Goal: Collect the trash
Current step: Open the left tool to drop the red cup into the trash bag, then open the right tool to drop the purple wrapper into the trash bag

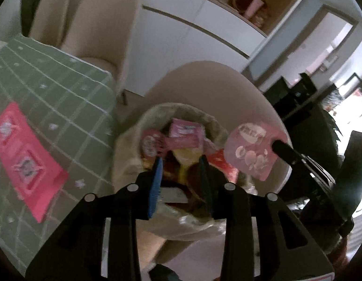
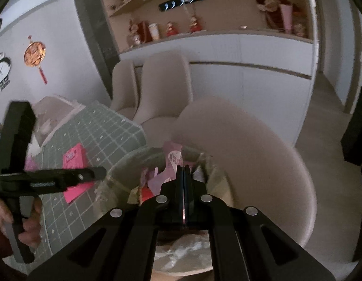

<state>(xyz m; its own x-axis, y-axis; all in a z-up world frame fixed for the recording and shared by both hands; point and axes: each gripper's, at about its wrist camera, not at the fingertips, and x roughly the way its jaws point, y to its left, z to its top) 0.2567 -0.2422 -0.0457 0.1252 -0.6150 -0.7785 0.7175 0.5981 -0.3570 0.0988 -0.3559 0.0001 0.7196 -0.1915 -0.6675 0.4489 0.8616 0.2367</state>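
A trash bag [image 1: 129, 145] with a pale rim stands open on a beige chair [image 1: 204, 82], holding pink and red wrappers [image 1: 184, 131]. My left gripper [image 1: 181, 161] is open and empty just above the bag's mouth. My right gripper [image 2: 183, 171] is shut on a pale pink wrapper [image 2: 172, 164], held over the bag [image 2: 120, 171]. In the left wrist view that wrapper [image 1: 249, 149] hangs at the bag's right rim from the right gripper's fingers [image 1: 284, 149]. A pink packet [image 1: 24, 161] lies on the green checked tablecloth [image 1: 64, 98]; it also shows in the right wrist view [image 2: 74, 159].
The table [image 2: 99, 128] is left of the chair [image 2: 263, 152]. Two more beige chairs [image 2: 162, 86] stand behind it, before a white cabinet [image 2: 251, 77] with shelves of ornaments. The left gripper's handle and hand [image 2: 19, 175] fill the left of the right wrist view.
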